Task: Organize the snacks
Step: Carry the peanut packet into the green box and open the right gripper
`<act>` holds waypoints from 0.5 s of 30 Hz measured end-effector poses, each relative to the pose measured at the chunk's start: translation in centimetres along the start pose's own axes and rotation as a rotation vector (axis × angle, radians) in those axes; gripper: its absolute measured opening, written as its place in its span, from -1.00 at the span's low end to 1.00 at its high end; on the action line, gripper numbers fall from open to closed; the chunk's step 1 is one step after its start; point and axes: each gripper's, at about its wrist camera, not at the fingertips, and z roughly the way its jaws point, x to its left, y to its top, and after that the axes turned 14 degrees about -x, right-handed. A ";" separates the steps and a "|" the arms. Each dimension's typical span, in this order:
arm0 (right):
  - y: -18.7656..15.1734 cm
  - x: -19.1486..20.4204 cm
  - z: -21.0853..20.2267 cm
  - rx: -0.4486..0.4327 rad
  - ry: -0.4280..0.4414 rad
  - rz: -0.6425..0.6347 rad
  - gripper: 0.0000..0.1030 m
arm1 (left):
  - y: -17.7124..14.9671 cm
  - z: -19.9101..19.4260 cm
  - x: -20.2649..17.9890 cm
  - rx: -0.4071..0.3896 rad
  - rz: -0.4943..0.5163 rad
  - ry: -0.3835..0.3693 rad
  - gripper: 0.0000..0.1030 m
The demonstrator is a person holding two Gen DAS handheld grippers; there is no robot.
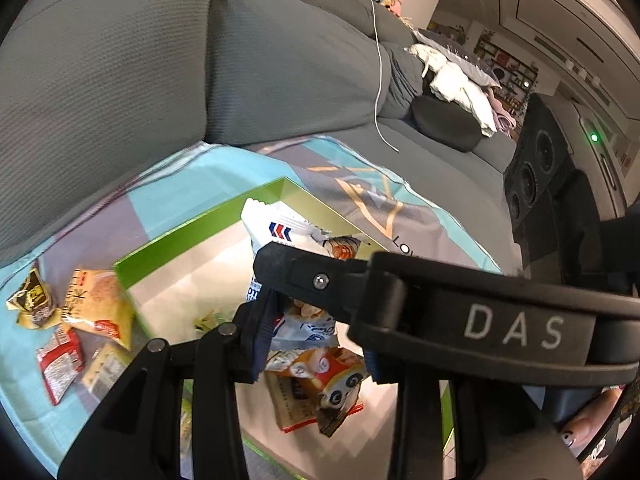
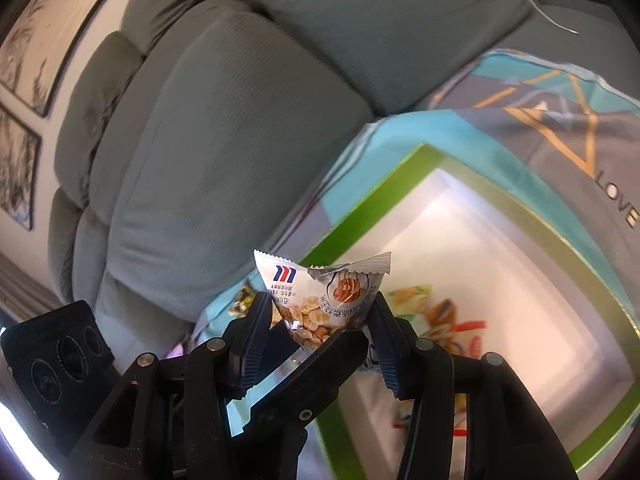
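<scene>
Snack packet (image 2: 320,300), white with a red-and-blue chevron logo and nuts printed on it, sits clamped between the blue pads of the right gripper (image 2: 320,332), held just above the near-left wall of the green box (image 2: 360,208). Same packet shows in the left wrist view (image 1: 276,228), with the right gripper's black finger (image 1: 304,276) crossing the frame in front of it. Left gripper (image 1: 316,344) is pinched on a second packet (image 1: 304,320), pale with blue print, which hangs between its pads over the box interior. Box is a shallow green-rimmed tray with a white floor, resting on a teal, grey and lilac cloth (image 2: 560,128) with gold line art and the word LOVE. Inside the box, an orange packet with a cartoon face (image 1: 332,384) lies under the left gripper; further colourful wrappers (image 2: 448,320) show on the floor in the right wrist view, blurred. Outside the box on the cloth, left side: a yellow-orange packet (image 1: 100,304), a brown-and-gold one (image 1: 30,296), a red one (image 1: 60,364), all loose and close together. Grey sofa cushions (image 1: 120,80) rise behind the cloth. White cable (image 1: 378,80) trails down the sofa back.
</scene>
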 end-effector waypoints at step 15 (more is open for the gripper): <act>0.4 -2.5 0.2 -0.005 -0.135 0.048 0.01 | -1.1 2.2 0.2 0.079 -0.083 -0.056 -0.31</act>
